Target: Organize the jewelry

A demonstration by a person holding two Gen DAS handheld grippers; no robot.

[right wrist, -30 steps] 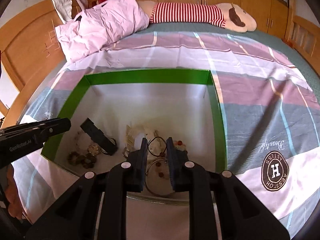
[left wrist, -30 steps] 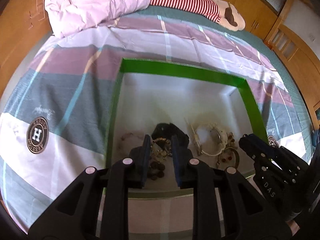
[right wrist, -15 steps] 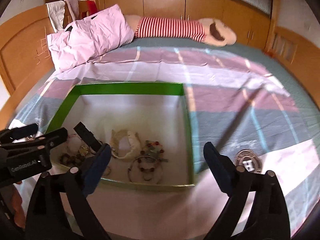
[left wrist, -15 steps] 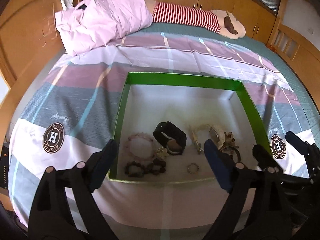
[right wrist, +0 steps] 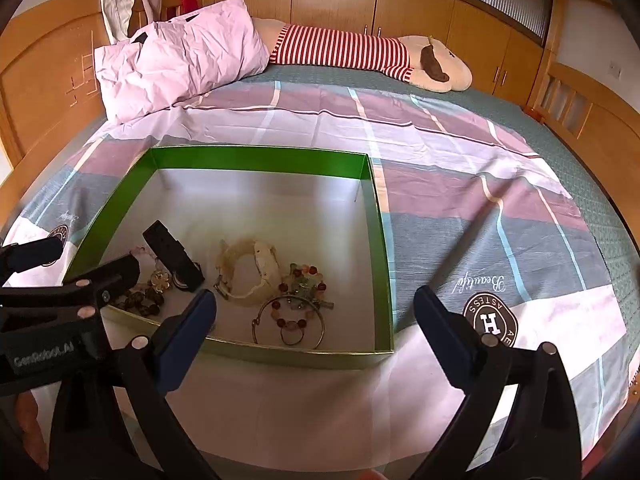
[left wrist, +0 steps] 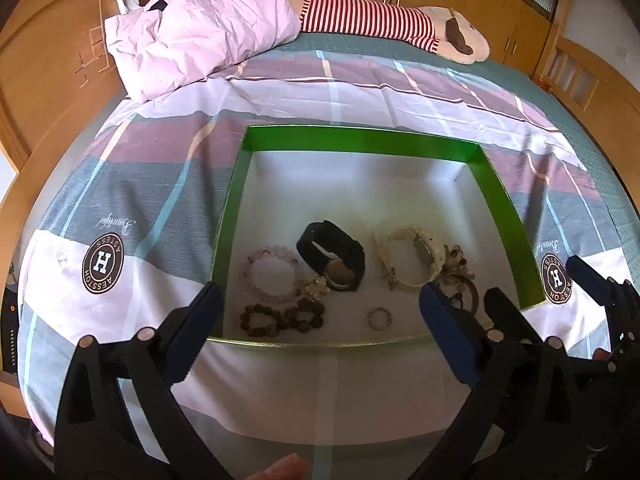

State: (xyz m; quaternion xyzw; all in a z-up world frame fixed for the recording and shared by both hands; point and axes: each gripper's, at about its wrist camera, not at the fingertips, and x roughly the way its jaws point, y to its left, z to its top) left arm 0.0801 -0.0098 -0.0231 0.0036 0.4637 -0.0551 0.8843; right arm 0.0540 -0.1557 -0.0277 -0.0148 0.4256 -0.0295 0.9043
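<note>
A green-walled box (left wrist: 360, 142) with a white floor lies on the bed; it also shows in the right wrist view (right wrist: 256, 158). Inside lie a black watch (left wrist: 332, 254), a cream watch (left wrist: 412, 258), a pink bead bracelet (left wrist: 272, 270), a dark bead bracelet (left wrist: 280, 318), a small ring (left wrist: 378, 318) and a bangle with beads (right wrist: 290, 316). My left gripper (left wrist: 320, 320) is open and empty, held back over the box's near edge. My right gripper (right wrist: 316, 320) is open and empty near the box's near right corner.
The box rests on a plaid bedsheet (left wrist: 160, 168) with round logos (left wrist: 102, 264). A pink pillow (left wrist: 200, 24) and a striped plush toy (left wrist: 384, 28) lie at the far end. Wooden bed frame and cabinets (right wrist: 400, 4) surround the bed.
Both grippers went from nearly shut down among the jewelry to wide open and drawn back from the box. The ring now lies loose on the box floor.
</note>
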